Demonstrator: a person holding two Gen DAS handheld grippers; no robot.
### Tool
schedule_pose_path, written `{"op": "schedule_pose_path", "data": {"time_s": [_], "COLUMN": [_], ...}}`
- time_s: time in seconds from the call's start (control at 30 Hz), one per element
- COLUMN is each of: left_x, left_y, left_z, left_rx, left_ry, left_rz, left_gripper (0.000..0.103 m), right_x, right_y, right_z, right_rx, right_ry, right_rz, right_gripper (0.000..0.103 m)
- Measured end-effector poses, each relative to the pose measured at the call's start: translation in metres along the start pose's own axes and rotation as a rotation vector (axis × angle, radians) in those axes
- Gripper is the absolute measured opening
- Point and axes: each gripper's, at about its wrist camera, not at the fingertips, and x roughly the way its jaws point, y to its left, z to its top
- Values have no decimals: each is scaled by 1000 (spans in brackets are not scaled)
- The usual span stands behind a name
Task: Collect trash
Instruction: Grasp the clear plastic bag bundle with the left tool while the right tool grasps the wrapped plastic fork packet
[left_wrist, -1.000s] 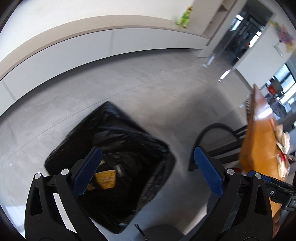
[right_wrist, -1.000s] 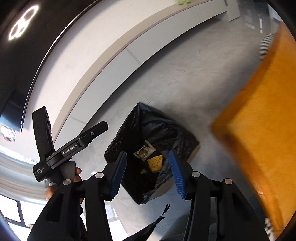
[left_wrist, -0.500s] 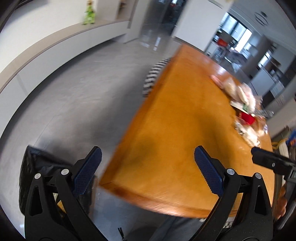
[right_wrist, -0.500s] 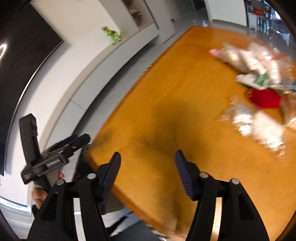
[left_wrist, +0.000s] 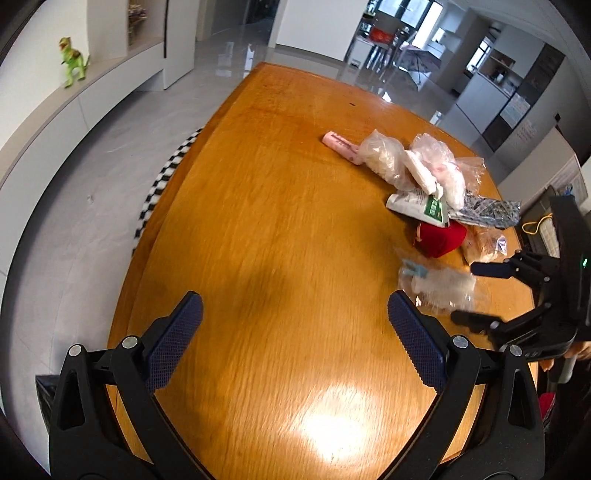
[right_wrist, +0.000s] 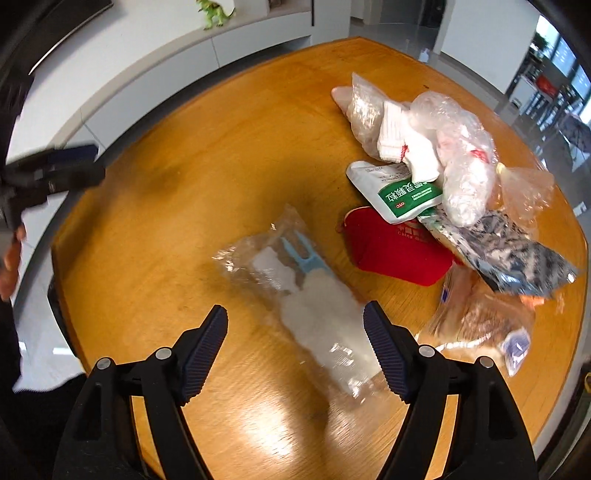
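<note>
Blue-padded and spread wide, the right gripper (right_wrist: 295, 347) hangs over a clear plastic bag (right_wrist: 295, 291) at lower centre of its frame, jaws just opening further, pads clear of the film. The left gripper (left_wrist: 295, 343) is likewise open and empty above bare wooden table (left_wrist: 258, 221). Inside the bag, a pale blue fork (right_wrist: 301, 254) and white padding suggest a light, crinkly, slippery load; pinching the bunched middle looks the safest hold. Beyond, toward the upper right, lie a red pouch (right_wrist: 395, 254), a green-and-white sachet (right_wrist: 399, 195) and more crumpled bags. A toy dinosaur (left_wrist: 73, 61) watches from the upper-left ledge.
</note>
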Motion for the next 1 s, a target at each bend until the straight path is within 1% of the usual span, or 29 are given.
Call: {"op": "schedule_pose_path", "data": {"time_s": [0.03,0.1,0.2,0.27,0.37,0.47,0.57,0.63,0.7,0.77,0.83,0.87,0.9,0.97,1.0], "left_x": [-1,12,26,34,47,51,60,72,84,97,108,116,119,134,139], "left_y": [3,-1,-4,-10,-29,-60,-96,-120,-143,-164,-180,-188,-191,-201,-203], "left_z": [3,21,45,59,82,104,122,130,135,138,138,138,134,133,134], "left_rx": [1,-11,-35,-38,-16,34,94,114,126,129,150,156,154,160,162], "left_ry": [6,19,34,40,49,40,54,86,121,140,158,179,191,216,219], "left_rz": [-5,-15,-28,-38,-75,-141,-214,-228,-260,-261,-268,-269,-269,-248,-235], "left_gripper": [97,97,97,97,97,97,97,97,97,96,85,72,66,65,65], "right_x": [8,19,34,41,37,32,27,24,21,18,16,13,12,11,13], "right_y": [-4,-10,-21,-21,-17,-16,-21,-25,-30,-37,-42,-41,-43,-47,-50], "right_z": [0,0,-5,-7,-15,-23,-36,-45,-53,-63,-71,-74,-77,-84,-82], "right_rx": [-16,-18,10,12,40,87,134,161,188,212,243,251,257,268,273], "right_ry": [14,24,44,44,24,11,0,-12,-24,-35,-46,-48,-51,-55,-57], "right_rz": [-4,-4,29,13,13,20,54,68,78,82,83,84,85,84,85], "right_gripper": [77,77,77,64,51,45,45,45,45,45,45,45,45,45,45]}}
